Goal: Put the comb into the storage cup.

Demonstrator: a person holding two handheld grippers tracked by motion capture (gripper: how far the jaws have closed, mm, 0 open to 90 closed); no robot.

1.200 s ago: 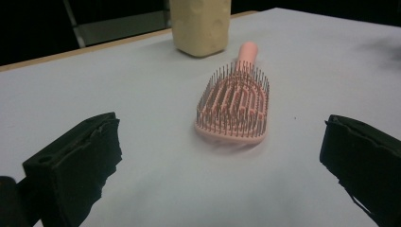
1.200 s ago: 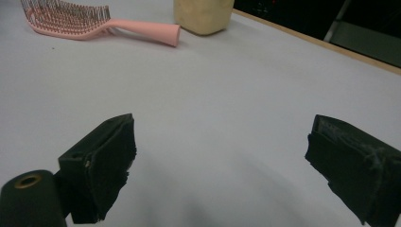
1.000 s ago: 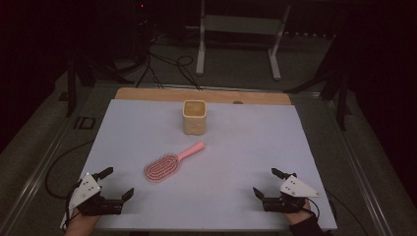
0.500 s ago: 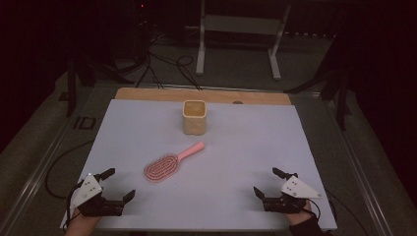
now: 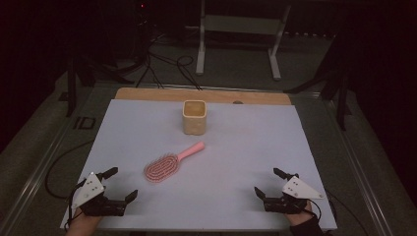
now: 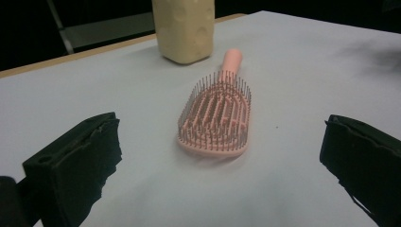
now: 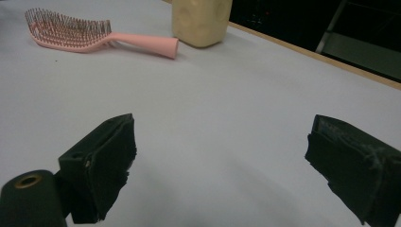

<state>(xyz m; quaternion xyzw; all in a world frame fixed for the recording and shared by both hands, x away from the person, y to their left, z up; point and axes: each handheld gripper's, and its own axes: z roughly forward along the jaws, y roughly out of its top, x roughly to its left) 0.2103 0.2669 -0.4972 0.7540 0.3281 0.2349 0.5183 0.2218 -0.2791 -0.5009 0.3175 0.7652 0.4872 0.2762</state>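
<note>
- Pink hairbrush [image 5: 168, 163] lies bristles-up on the white table cover [image 5: 255, 137], left of centre. Head points toward the person's near-left; handle [image 5: 193, 149] angles away toward the cup.
- In the left gripper view the brush [image 6: 215, 116] sits straight ahead between the two jaws but well short of them; nothing touches it.
- Judged light: thin moulded plastic, open vented head. Body likely stiff; the fine pins probably flex and could bend or snag if pinched.
- Smooth plastic, so likely a bit slippery. The handle is narrow and rounded and may roll in a two-jaw pinch.
- Best hold, as I judge it: across the handle near the neck, where it is bare of pins. Second choice is the flat side edges of the head, below the pin line.
- Lying flat on the cover, there is little gap under the handle; jaws would need to come in low.
- Cream cup [image 5: 194, 117] stands upright just past the handle tip, near but apart from it. Open mouth faces up.
- Left gripper [image 5: 119, 186] rests at the near-left corner, jaws spread wide, holding nothing. It is the closer one to the brush.
- Right gripper [image 5: 268, 183] rests at the near-right, well apart from the brush, jaws also spread wide and empty.
- Wooden table edge [image 5: 147, 93] shows beyond the cover.
</note>
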